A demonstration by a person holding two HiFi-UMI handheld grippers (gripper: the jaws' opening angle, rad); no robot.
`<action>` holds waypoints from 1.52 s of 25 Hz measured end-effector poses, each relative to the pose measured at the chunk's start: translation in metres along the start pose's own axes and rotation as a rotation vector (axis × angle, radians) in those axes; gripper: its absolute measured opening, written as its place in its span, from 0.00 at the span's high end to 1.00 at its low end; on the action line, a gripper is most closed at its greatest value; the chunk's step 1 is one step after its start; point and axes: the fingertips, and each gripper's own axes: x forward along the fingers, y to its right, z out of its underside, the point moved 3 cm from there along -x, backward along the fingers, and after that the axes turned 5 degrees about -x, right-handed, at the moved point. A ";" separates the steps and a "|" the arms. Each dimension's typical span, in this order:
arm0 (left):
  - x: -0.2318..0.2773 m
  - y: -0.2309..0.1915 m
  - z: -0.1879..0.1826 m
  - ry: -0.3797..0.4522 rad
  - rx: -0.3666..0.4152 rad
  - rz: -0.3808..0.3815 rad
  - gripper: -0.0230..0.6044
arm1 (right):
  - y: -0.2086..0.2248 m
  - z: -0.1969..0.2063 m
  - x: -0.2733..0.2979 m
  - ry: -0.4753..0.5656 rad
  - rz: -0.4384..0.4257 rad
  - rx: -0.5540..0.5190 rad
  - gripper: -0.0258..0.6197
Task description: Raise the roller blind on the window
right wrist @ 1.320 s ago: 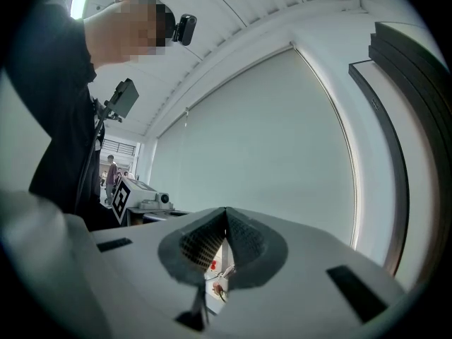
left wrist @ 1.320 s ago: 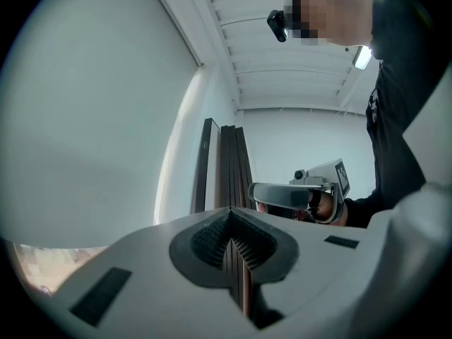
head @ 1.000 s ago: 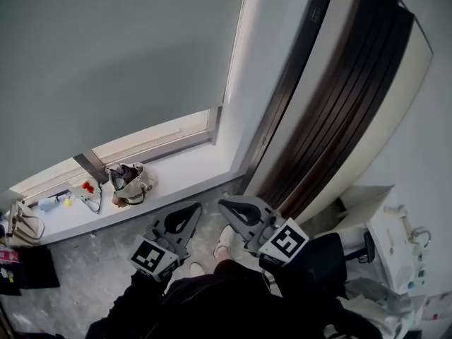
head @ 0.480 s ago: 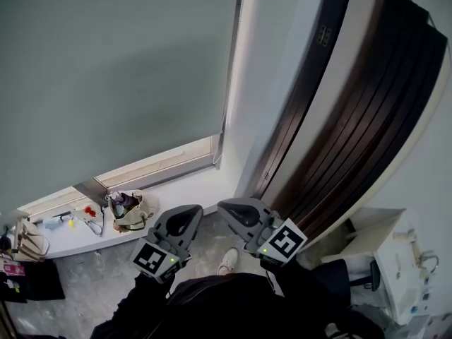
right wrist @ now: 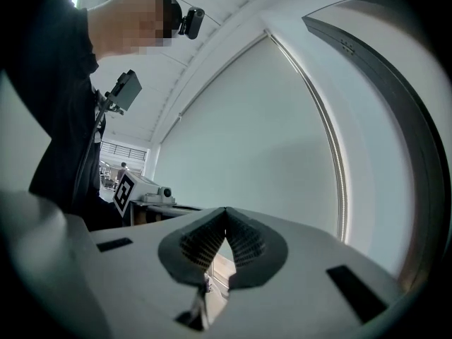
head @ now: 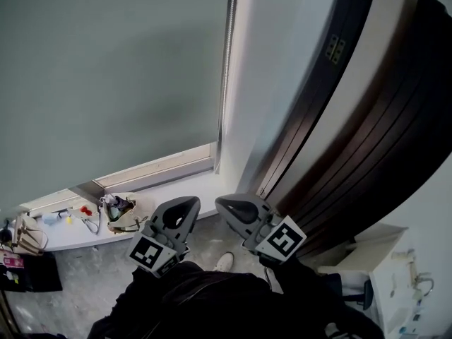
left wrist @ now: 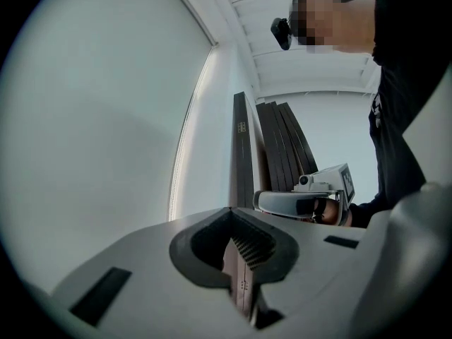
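Facing a window with the grey roller blind (head: pixel 106 69) drawn nearly all the way down, only a low bright strip of glass (head: pixel 159 167) left bare above the white windowsill (head: pixel 183 188). Down the blind's right edge, a thin pale line (head: pixel 225 83), chain or gap of light, impossible to tell which. Right of that edge, a plain white pier of wall (head: pixel 275 76), then a stack of dark panels (head: pixel 353 133) slanting away to the right. On the sill toward the left, a tan handbag (head: pixel 121 214) with a few small bits beside it, well apart from the blind's right corner. Held low and side by side in front of the dark-clothed body: left gripper (head: pixel 189 203) and right gripper (head: pixel 222 204), tips near each other but apart, both pointed toward the sill's right end and short of it. Jaws pressed together on each, ribbed pads meeting with nothing between. Grey floor (head: pixel 78 281) below the sill, one pale shoe (head: pixel 224 261) under the grippers, open space between the tips and the blind's right edge.
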 end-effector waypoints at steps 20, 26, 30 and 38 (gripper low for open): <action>0.096 -0.124 -0.017 -0.080 0.003 0.121 0.95 | 0.103 0.014 0.061 -0.013 0.216 -0.002 0.95; 0.142 -0.154 -0.035 -0.085 0.031 0.198 0.95 | 0.123 0.016 0.074 -0.022 0.314 -0.008 0.95; 0.182 -0.166 -0.049 -0.091 0.032 0.284 0.84 | 0.135 0.018 0.081 -0.030 0.361 -0.016 0.95; 0.243 -0.173 -0.070 -0.085 0.051 0.349 0.70 | 0.151 0.025 0.077 -0.049 0.435 0.007 0.95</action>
